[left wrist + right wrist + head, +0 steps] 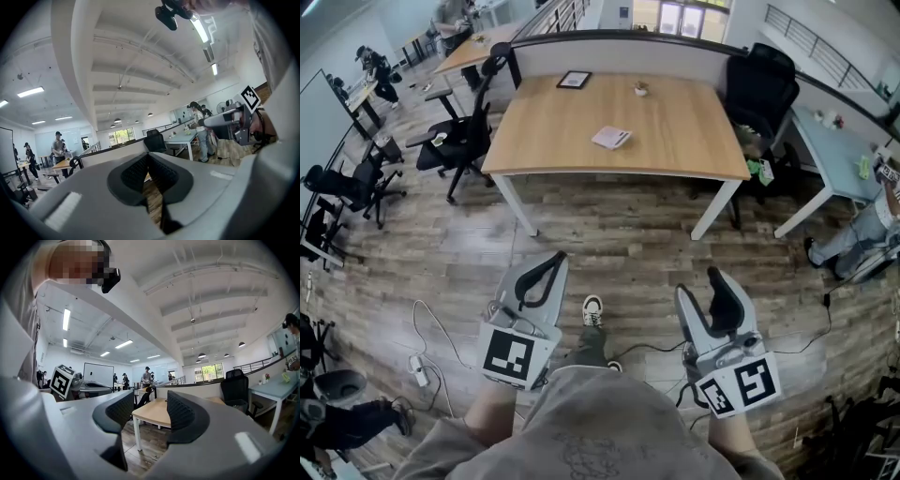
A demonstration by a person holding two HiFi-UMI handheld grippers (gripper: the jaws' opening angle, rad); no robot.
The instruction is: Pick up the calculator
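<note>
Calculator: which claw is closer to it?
Left, slightly. Both hover over the floor short of the table; left claw just left of the calculator, right claw farther to its right.

1. Table [675, 141]: pale honey wood top, white legs.
2. Calculator [611, 138]: whitish.
3. Picture frame [574, 80]: black border.
4. Floor [609, 234]: streaked brown-grey planks.
5. Left gripper [546, 272] and right gripper [698, 281]: light grey shells, black ribbed pads, black-and-white square markers.
6. Office chair [459, 141]: black.
</note>
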